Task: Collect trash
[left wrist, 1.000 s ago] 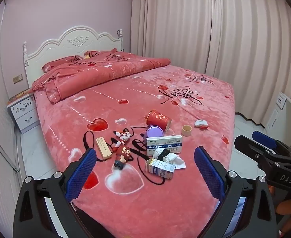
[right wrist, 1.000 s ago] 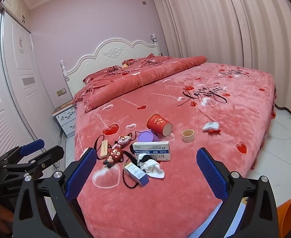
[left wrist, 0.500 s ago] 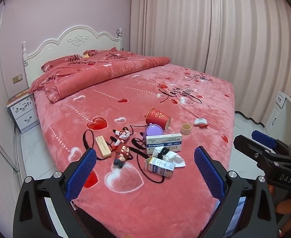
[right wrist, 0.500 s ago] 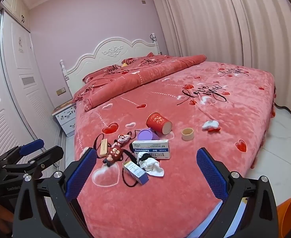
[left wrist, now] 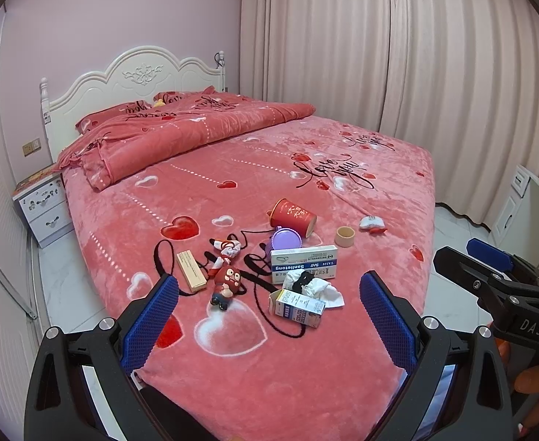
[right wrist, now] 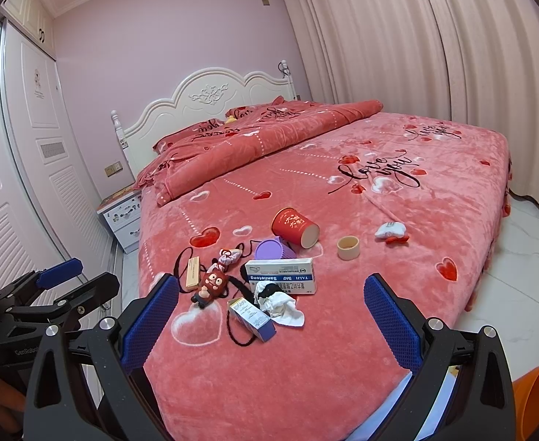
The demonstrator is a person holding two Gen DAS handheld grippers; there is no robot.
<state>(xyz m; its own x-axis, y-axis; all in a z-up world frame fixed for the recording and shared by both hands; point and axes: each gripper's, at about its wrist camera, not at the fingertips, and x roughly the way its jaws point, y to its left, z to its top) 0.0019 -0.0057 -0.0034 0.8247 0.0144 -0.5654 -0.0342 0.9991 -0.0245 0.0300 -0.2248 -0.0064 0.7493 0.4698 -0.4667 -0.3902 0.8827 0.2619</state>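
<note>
The trash lies clustered on the bed (left wrist: 343, 386) ahead of both grippers. The small blue-and-white carton (right wrist: 252, 318) lies nearest, its long axis slanting away leftward. Left gripper (left wrist: 267, 325) and right gripper (right wrist: 269, 325) are both spread wide, empty; neither is clearly nearer.

Home bedroom: bed (left wrist: 343, 386), headboard (left wrist: 137, 77), nightstand (left wrist: 43, 202), curtains (left wrist: 379, 44).

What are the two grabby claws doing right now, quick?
Left hand-held gripper: open, holding nothing, above the bed.
Right hand-held gripper: open, holding nothing.
</note>
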